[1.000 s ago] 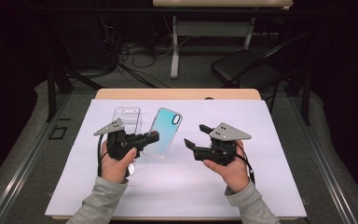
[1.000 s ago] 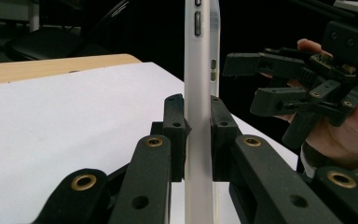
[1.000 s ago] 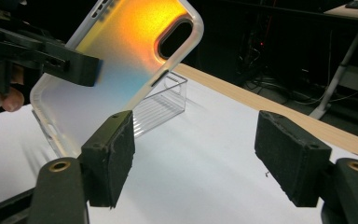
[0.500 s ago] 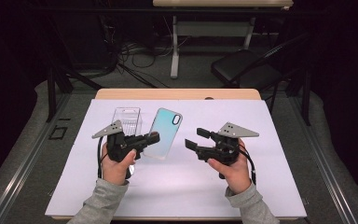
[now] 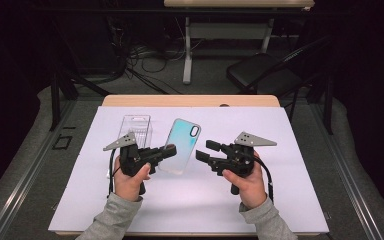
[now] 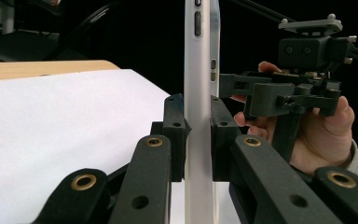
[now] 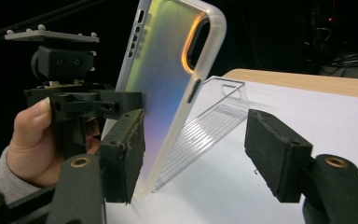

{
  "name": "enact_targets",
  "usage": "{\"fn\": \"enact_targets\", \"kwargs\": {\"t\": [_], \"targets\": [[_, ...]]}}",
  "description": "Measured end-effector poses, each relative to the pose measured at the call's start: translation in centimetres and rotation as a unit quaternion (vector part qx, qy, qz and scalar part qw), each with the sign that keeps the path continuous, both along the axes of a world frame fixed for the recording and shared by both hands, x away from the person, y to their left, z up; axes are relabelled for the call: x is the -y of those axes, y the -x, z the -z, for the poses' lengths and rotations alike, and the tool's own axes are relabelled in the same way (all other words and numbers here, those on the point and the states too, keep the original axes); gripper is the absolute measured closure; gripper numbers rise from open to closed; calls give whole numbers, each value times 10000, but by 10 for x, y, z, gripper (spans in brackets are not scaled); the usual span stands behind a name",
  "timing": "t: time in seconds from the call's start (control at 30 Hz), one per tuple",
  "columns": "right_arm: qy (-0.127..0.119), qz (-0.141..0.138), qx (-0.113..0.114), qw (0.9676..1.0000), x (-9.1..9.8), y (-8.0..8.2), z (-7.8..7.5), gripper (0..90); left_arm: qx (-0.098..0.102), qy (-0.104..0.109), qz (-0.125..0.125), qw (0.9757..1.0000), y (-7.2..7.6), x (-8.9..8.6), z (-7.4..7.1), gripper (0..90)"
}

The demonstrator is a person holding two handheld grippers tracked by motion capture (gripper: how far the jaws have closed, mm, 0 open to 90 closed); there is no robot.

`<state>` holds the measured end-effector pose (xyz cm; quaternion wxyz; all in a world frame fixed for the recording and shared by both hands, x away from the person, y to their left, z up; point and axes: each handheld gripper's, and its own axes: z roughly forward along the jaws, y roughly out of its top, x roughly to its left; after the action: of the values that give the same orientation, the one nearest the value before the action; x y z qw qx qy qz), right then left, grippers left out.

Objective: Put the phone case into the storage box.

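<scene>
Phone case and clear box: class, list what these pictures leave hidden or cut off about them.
- Phone case: left gripper view shows it edge-on, top and bottom cut off by the frame; its faces are unseen.
- Phone case, high view: the lower left edge sits behind the left tongs.
- Clear box: right gripper view, the case covers its left part; contents cannot be told.

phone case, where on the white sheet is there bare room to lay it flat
Bare white sheet lies right of the right gripper and along the near edge between the sleeves. It is crowded at the back left, around the phone case, clear package and left gripper.
</scene>
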<state>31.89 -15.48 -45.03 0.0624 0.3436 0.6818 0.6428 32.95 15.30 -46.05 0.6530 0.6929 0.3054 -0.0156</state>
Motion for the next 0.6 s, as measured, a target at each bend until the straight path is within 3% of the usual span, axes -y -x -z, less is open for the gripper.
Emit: {"fn": "enact_targets", "kwargs": {"t": [0.23, 0.6], "targets": [[-307, -189, -214, 9991, -1, -1, 4, 460, -12, 30, 121, 9999, 2, 5, 1, 815], [-425, -355, -432, 9975, -3, -2, 8, 533, 8, -2, 198, 9998, 5, 9, 1, 815]]}}
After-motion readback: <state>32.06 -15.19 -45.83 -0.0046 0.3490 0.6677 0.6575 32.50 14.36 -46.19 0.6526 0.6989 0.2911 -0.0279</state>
